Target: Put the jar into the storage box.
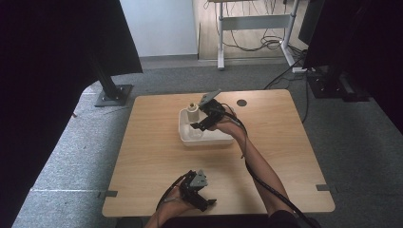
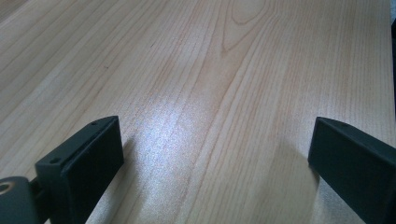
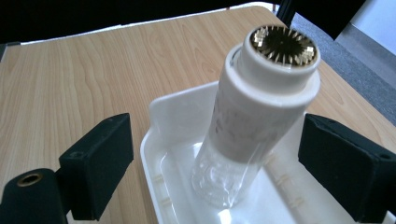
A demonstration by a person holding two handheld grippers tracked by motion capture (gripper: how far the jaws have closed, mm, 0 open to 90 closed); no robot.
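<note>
A clear bottle (image 3: 254, 126) with a white collar and a gold-topped cap is seen standing in the white tray (image 1: 184, 130) on the wooden table (image 1: 157, 156). It is flanked, untouched, by the wide-open right gripper (image 3: 219, 163). The left gripper (image 2: 215, 158) is held open over bare tabletop near the front edge.

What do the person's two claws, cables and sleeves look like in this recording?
Both the left claw and the right claw are black, with two blocky, flat-faced jaws. Each carries a grey three-cornered plate on top and trails a black cable. The forearms are bare; a dark sleeve edge shows at the right elbow.
</note>
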